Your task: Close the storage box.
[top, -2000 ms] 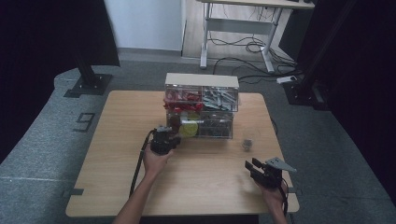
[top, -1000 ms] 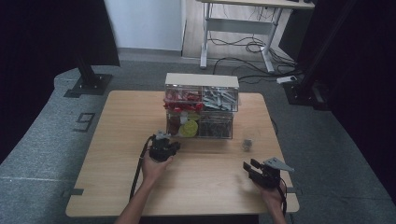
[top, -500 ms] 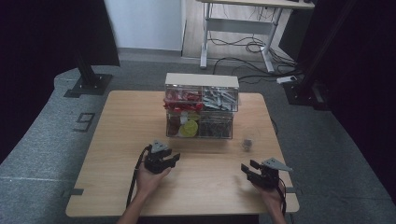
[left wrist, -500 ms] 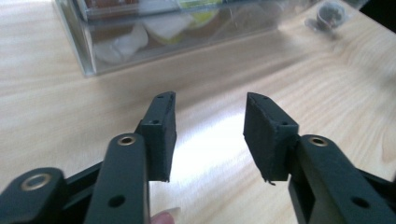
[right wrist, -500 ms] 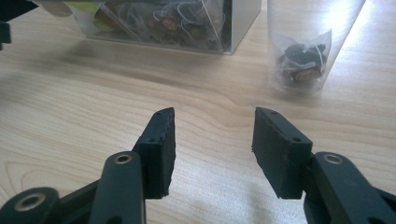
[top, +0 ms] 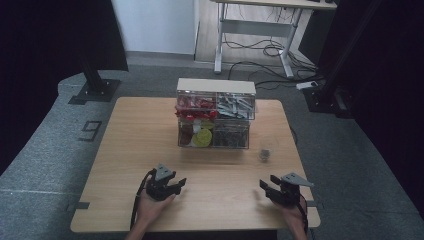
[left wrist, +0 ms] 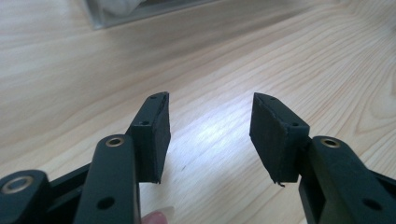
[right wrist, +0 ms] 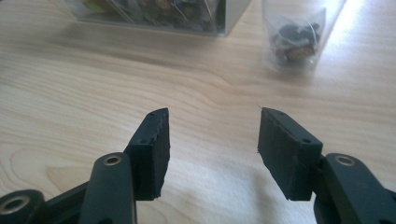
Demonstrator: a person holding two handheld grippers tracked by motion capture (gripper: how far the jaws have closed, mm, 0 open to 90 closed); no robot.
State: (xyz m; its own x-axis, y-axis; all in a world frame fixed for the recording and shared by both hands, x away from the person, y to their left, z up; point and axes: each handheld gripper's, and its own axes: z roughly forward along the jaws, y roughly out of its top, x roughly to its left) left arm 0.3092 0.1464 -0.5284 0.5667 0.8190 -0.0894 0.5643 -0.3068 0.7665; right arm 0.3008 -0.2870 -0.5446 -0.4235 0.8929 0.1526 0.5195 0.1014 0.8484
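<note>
Two grippers, both low over the near edge of the wooden worktop (top: 140, 135), well apart from each other. Left gripper (top: 176, 184) sits near the front-left, fingers (left wrist: 152, 135) spread wide with bare wood between them, pinching nothing. Right gripper (top: 263, 186) sits near the front-right, fingers (right wrist: 287, 149) also spread, nothing between them. One hand (top: 150, 210) behind the left gripper, one hand (top: 292, 215) behind the right.

One clear drawer organiser (top: 214, 117) at mid-worktop, toward the far side, with a pale top. Four compartments count from the front: upper left holds red parts, upper right grey metal parts, lower left something yellow-green with dark bits, lower right dark small parts.

One small clear bag (top: 265, 154) of dark parts stands on the worktop just right of the organiser's front corner, apart from it. In the right gripper view the bag (right wrist: 299, 39) lies ahead of the fingers and a bit to their right, untouched.
</note>
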